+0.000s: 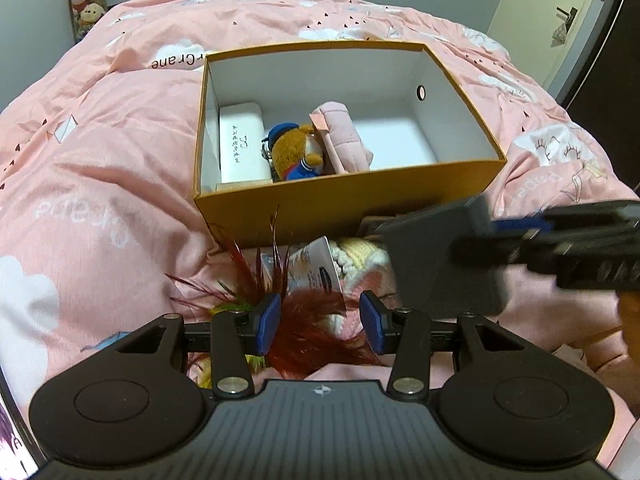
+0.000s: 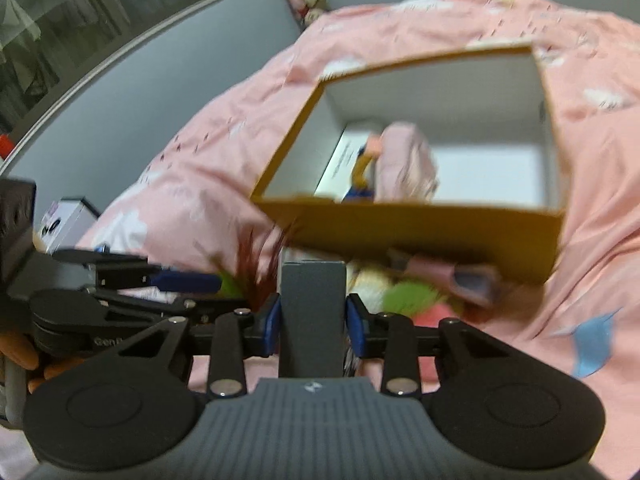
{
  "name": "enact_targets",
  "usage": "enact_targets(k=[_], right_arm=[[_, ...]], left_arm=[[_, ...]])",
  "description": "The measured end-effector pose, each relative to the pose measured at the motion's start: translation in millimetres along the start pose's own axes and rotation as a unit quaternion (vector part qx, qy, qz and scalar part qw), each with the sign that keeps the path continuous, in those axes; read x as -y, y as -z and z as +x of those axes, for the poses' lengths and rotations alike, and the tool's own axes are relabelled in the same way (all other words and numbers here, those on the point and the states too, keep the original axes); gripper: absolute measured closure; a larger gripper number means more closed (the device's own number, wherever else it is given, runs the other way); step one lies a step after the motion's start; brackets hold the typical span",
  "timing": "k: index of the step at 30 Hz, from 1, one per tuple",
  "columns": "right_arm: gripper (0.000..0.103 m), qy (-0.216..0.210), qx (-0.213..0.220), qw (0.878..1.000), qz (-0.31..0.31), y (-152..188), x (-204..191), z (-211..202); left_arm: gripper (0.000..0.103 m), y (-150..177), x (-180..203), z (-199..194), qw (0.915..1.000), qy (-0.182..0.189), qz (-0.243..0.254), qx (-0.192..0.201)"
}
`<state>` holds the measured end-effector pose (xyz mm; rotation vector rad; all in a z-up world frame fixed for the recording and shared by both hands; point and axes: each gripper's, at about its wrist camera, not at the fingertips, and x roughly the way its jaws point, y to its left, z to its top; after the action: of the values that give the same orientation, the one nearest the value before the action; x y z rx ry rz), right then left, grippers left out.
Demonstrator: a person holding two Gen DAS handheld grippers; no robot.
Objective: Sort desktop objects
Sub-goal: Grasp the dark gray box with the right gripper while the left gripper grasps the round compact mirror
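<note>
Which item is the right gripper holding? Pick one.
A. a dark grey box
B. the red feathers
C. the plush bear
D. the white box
A: the right gripper has its blue pads on both sides of the dark grey box, outside the yellow box.
</note>
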<state>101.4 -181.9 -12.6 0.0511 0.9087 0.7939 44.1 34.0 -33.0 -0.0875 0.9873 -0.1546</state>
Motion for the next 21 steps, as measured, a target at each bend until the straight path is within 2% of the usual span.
enact_targets(k=[4, 9, 16, 19, 21], right_arm=[[0.067, 0.040, 0.016, 0.999, -0.002, -7.0, 11.3, -16.4], [0.067, 0.067, -0.006, 0.998, 0.018, -0.7, 30.5, -15.0], [0.066, 0.053, -0.067, 0.995, 0.041, 24.4, 40.7, 9.2], [0.066, 0.048, -0.071, 0.996, 0.029, 30.5, 34.7, 10.9], [0.066, 0.031, -0.067, 0.997, 0.027, 29.6, 32.0, 8.5]], left_arm=[[0.052, -1.9, -7.3, -1.8, 1.0000, 0.002, -0.008, 0.001], [0.052, -0.2, -10.5, -2.3, 0.9995, 0.028, -0.004, -0.013], [0.052, 5.9, 5.1, 5.2, 0.9983, 0.048, 0.015, -0.029], [0.052, 8.2, 13.0, 14.1, 0.9968, 0.066, 0.015, -0.043], [0.052, 8.4, 21.2, 20.5, 0.9956, 0.076, 0.022, -0.049]])
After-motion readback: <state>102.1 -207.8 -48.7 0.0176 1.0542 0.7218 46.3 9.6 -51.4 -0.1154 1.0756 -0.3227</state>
